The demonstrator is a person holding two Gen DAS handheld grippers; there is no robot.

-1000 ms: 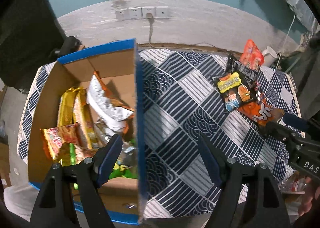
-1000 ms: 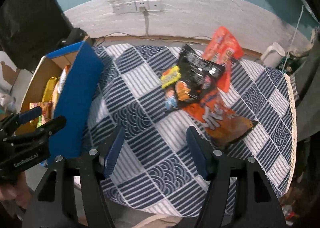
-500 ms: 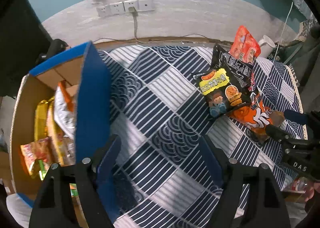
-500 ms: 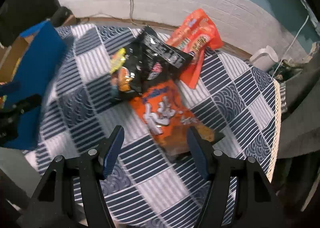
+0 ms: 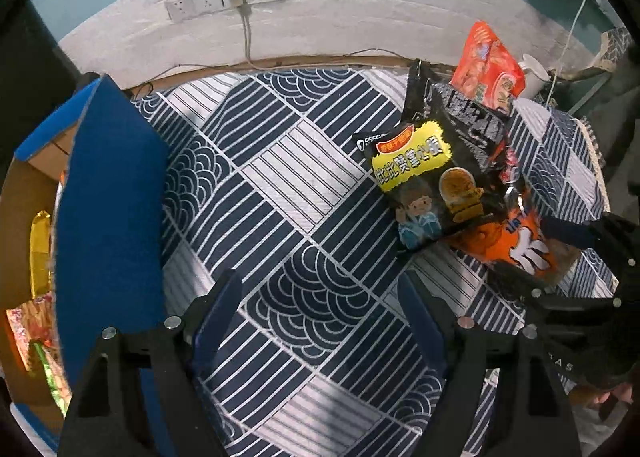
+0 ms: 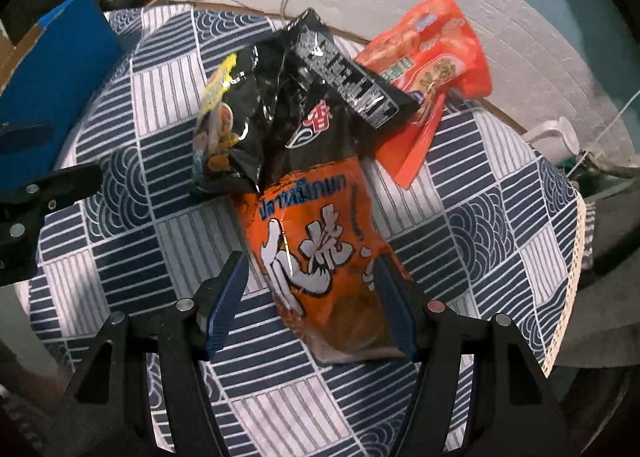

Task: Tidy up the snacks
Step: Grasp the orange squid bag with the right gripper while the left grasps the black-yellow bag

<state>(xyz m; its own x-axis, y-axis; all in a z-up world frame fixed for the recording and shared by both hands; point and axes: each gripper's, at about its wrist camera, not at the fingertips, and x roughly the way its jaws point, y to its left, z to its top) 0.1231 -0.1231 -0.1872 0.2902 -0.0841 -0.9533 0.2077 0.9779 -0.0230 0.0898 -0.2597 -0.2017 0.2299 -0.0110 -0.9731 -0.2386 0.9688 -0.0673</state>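
Orange bag [image 6: 320, 253] straddled by the right gripper [image 6: 312, 297], jaws wide.
White characters are printed on it (Thai script above); its top is overlapped by the black bag [image 5: 432, 177]. The left gripper [image 5: 320, 321] is held wide over bare tablecloth [image 5: 280, 185] beside the box [image 5: 112, 197].

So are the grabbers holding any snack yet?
No. The right gripper is open, its fingers either side of the orange bag's bottom end, not squeezing. The left gripper is open and empty.
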